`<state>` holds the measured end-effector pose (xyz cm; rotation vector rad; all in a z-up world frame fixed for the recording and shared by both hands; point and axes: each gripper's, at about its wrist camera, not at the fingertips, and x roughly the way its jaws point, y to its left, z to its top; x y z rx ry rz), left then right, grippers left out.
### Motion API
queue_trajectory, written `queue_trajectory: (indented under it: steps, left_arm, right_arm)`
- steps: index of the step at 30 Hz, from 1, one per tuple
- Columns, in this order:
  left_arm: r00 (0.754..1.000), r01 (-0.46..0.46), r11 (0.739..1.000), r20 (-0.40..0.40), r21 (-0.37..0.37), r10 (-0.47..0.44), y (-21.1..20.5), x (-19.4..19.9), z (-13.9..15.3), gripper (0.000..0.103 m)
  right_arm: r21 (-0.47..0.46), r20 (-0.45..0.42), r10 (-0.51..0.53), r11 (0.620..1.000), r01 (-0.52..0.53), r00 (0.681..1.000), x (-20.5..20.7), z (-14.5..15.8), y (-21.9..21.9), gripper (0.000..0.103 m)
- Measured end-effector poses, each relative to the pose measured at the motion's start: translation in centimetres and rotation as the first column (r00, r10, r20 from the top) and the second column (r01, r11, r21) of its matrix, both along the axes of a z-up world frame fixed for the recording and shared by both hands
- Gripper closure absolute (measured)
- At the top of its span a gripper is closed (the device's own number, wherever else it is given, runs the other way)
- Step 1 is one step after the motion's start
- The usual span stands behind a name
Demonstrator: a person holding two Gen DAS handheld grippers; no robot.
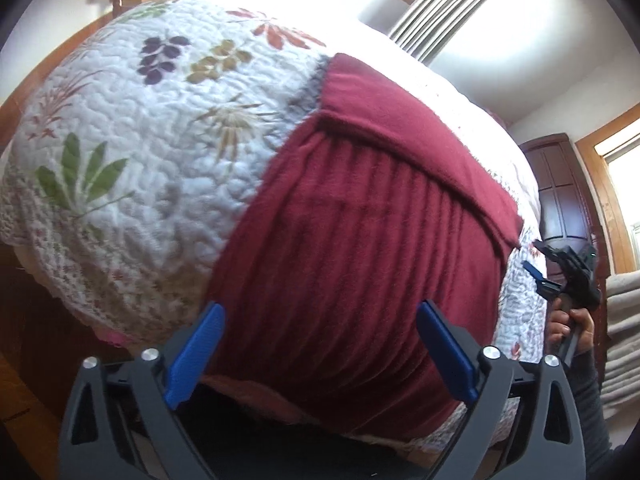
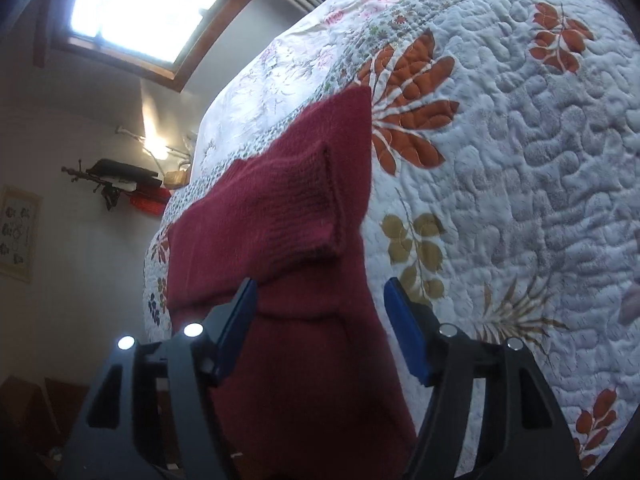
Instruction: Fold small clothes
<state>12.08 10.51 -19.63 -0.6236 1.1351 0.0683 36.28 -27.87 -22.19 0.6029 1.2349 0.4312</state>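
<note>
A dark red knitted garment (image 1: 360, 232) lies flat on a quilted bed cover (image 1: 132, 120), with a sleeve folded across its far part. My left gripper (image 1: 320, 344) hovers open at the garment's near edge, its blue pads (image 1: 196, 356) spread wide over the cloth and holding nothing. The right wrist view shows the same red garment (image 2: 288, 248) from its other side, the folded sleeve lying on top. My right gripper (image 2: 320, 320) is open over the garment's near edge, nothing between its pads. From the left wrist view, the right gripper (image 1: 540, 268) shows at the bed's right side, held by a hand (image 1: 568, 328).
The white quilt (image 2: 500, 160) with leaf and flower prints covers the bed. A window (image 2: 148, 4) and a wall shelf (image 2: 120, 180) are beyond the bed's far side. A dark wooden cabinet (image 1: 560, 192) and folded towels (image 1: 624, 320) stand at the right.
</note>
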Motion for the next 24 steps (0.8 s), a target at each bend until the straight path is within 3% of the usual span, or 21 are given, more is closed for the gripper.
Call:
queue_trajectory:
  steps: [6,14,19,20,24]
  left_arm:
    - [0.993,0.082,0.996,-0.078,-0.039,-0.085,3.0,-1.5,-5.8,0.004]
    - [0.952,0.239,0.954,-0.149,-0.181,-0.267,2.8,-0.7,-16.0,0.004]
    - [0.934,0.299,0.922,-0.124,-0.248,-0.336,1.7,0.3,-17.9,0.009]
    - [0.931,0.303,0.919,-0.129,-0.251,-0.342,1.6,0.5,-18.0,0.014]
    - [0.92,0.31,0.911,-0.154,-0.272,-0.36,1.8,0.9,-18.8,0.06]
  right_arm:
    - [-0.053,-0.043,0.037,0.998,-0.039,0.998,-10.8,-1.3,-1.1,0.018]
    - [-0.07,-0.24,-0.103,0.994,0.089,0.965,-24.0,-5.9,-0.1,0.017]
    - [-0.095,-0.269,-0.116,0.991,0.094,0.956,-28.1,-6.1,2.0,0.017]
    - [-0.099,-0.268,-0.121,0.99,0.098,0.956,-28.5,-6.0,2.2,0.017]
    - [-0.108,-0.263,-0.143,0.987,0.118,0.954,-29.6,-6.0,3.0,0.017]
